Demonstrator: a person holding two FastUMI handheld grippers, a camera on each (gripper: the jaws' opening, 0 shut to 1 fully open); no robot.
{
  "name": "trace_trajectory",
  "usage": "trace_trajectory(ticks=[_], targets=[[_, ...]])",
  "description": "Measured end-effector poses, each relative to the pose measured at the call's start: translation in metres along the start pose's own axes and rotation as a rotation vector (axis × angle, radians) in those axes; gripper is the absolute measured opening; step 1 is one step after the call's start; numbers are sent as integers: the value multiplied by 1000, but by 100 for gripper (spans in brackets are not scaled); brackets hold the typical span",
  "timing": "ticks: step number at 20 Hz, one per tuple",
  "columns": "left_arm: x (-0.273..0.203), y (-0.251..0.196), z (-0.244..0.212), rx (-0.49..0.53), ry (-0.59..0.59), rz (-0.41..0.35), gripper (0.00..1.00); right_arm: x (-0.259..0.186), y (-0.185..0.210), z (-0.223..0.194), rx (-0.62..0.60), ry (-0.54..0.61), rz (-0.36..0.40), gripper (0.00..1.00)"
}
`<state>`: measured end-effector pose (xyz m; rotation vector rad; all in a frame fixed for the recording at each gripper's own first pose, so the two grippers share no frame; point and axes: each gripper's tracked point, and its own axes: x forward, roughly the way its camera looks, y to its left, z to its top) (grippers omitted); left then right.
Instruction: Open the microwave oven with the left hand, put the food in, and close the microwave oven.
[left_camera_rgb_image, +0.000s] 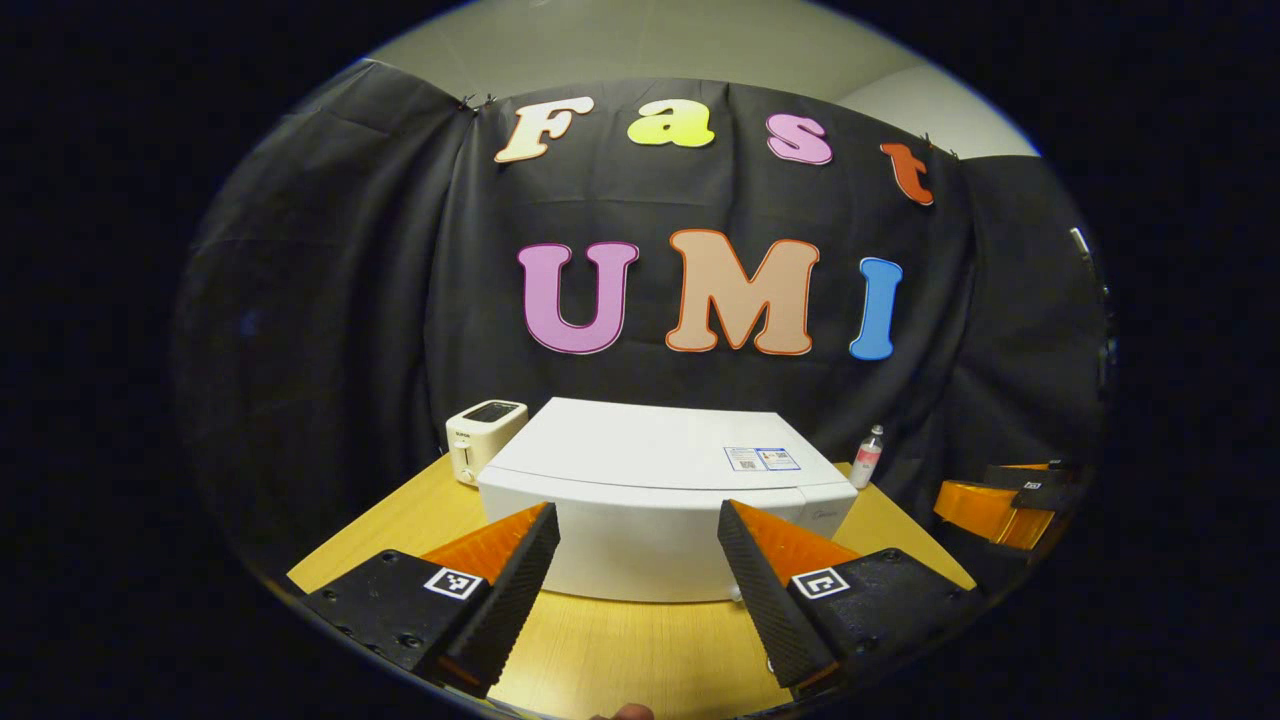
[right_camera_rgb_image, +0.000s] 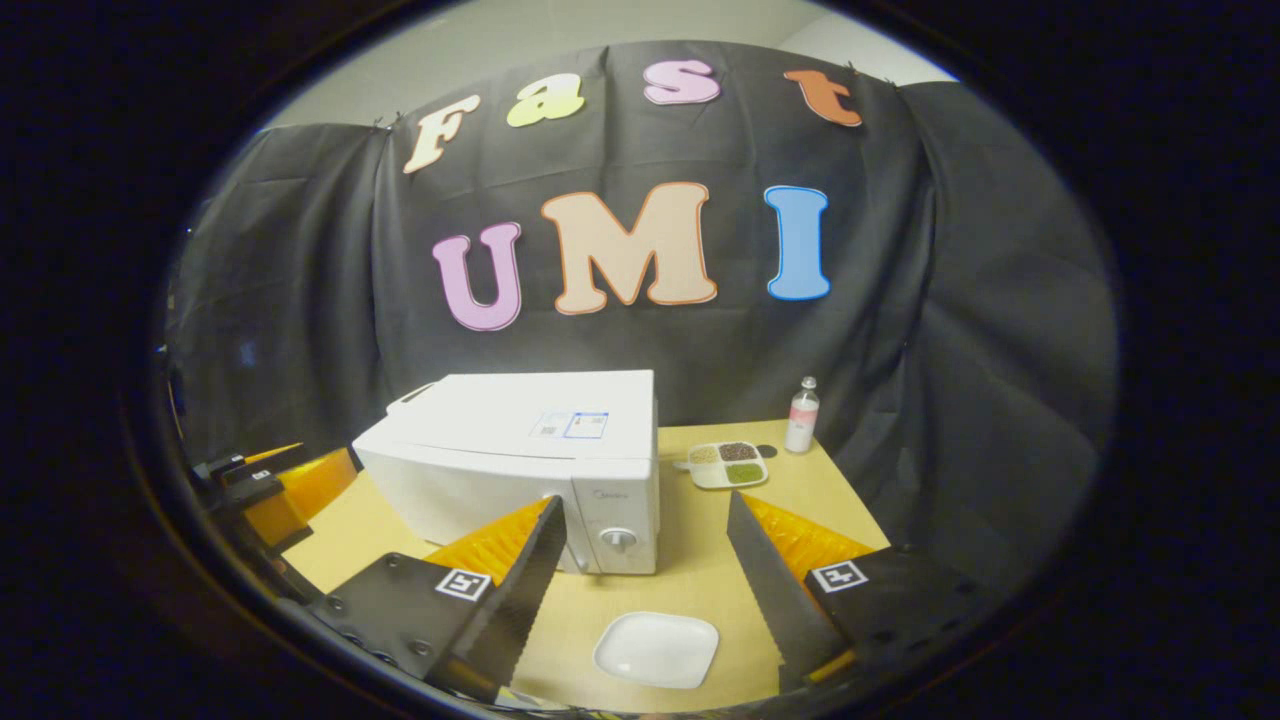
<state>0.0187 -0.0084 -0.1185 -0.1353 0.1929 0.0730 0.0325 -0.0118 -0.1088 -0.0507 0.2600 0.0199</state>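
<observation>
On my left, my left gripper (left_camera_rgb_image: 638, 535) is wide open and holds nothing, and it points at the white microwave (left_camera_rgb_image: 660, 490), which sits shut on the wooden table (left_camera_rgb_image: 620, 650) with a little toaster (left_camera_rgb_image: 483, 436) at its left and a small bottle (left_camera_rgb_image: 866, 457) at its right. On my right, my right gripper (right_camera_rgb_image: 646, 545) is wide open too, with nothing in it. A white plate (right_camera_rgb_image: 657, 649) lies on the table between its fingers, just in front of the microwave, and a tray of food (right_camera_rgb_image: 728, 464) sits farther back beside the bottle.
</observation>
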Motion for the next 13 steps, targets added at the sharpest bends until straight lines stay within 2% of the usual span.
trace_trajectory(ticks=[8, 13], targets=[[-9, 9, -3, 21, 9, 2, 96, -6, 16, -1, 2, 6, 23, 92], [-2, 18, -11, -28, 15, 50, 96, 5, 0, 0, -42, 11, 12, 92]])
